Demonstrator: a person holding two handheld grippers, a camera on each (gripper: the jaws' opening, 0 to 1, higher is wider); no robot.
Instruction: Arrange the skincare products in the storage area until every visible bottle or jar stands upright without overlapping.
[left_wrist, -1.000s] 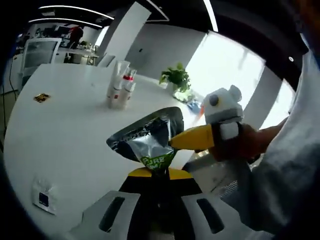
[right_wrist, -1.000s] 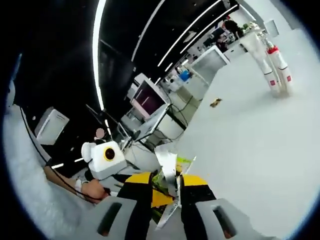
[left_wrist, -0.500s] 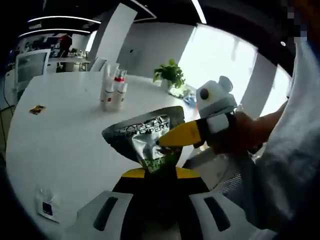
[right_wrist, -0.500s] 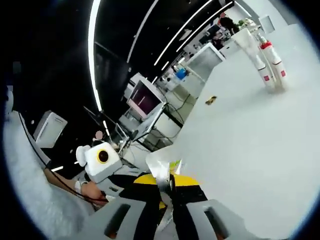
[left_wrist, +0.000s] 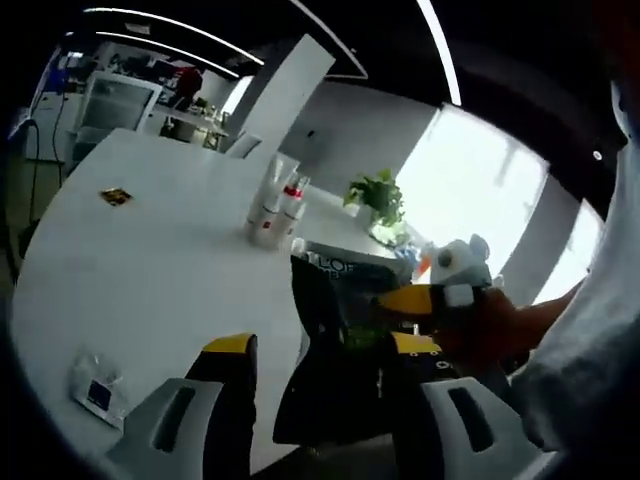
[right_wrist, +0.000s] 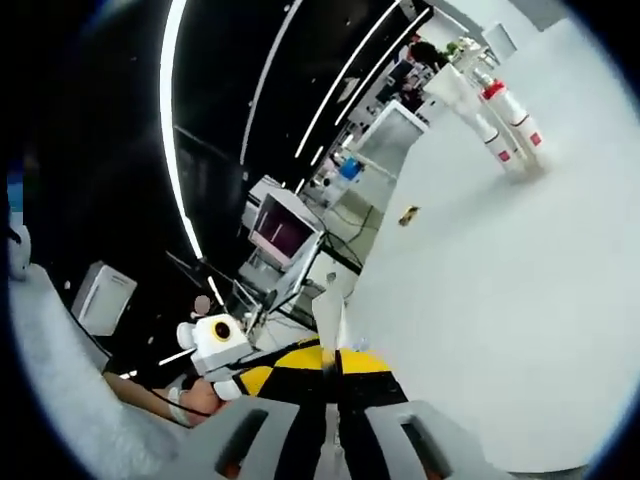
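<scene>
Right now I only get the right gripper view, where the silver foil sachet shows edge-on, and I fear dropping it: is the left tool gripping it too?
Observer: No. The left tool is open, its jaws standing either side of the silver foil sachet.
Operator: Anything lying on the white table near it?
Observer: A small clear packet with a blue square lies on the white table, near the left tool's left jaw.

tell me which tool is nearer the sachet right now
Right. The right tool is shut on the sachet's edge. The left tool is open, with the sachet between its jaws but not visibly gripped.
</scene>
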